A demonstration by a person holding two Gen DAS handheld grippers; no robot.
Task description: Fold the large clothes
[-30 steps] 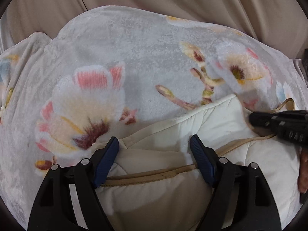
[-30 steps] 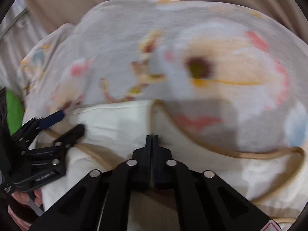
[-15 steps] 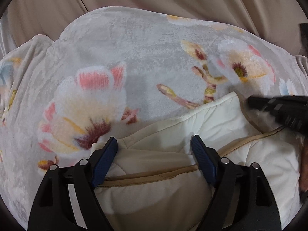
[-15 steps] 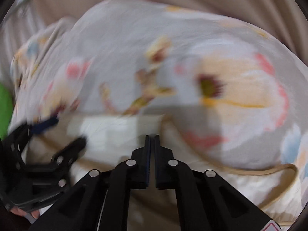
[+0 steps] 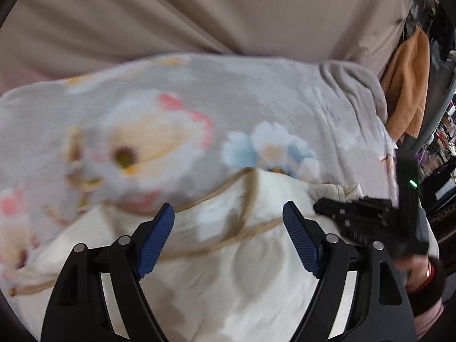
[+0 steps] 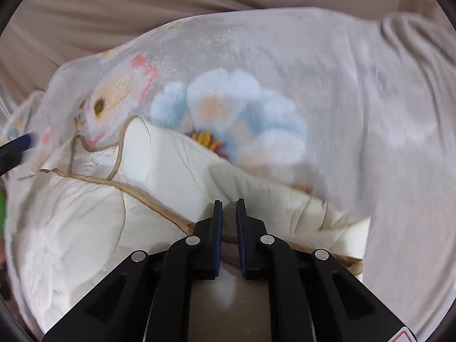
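Working over a cream quilted garment (image 6: 71, 228) that lies bunched on the floral fleece blanket (image 6: 327, 91), its tan-piped edges (image 6: 148, 199) crossing one another in loops; my left gripper (image 5: 228, 236) hangs above the middle of the cloth with the blue pads (image 5: 155, 239) wide apart and nothing between them; my right gripper (image 6: 227, 228) sits at the near hem, the jaws drawn almost together with a narrow gap, and a bit of the piped edge seems to run between them, though I cannot tell for certain that it is pinched; from the left wrist view the right gripper shows at the far right, low over the cloth; judgement on handling: padded and soft, light for its bulk, no stiffness to hold a crease, likely to slump and spring back open; the shell looks smooth and may slide against the fleece less than against itself; best hold, I think, is on the piping at a corner or hem, where the layers are firm and thin enough for the pads, not on the puffed middle; risk: catching one layer only, so the fold drags unevenly; a beige curtain (image 5: 199, 8) hangs behind the blanket.
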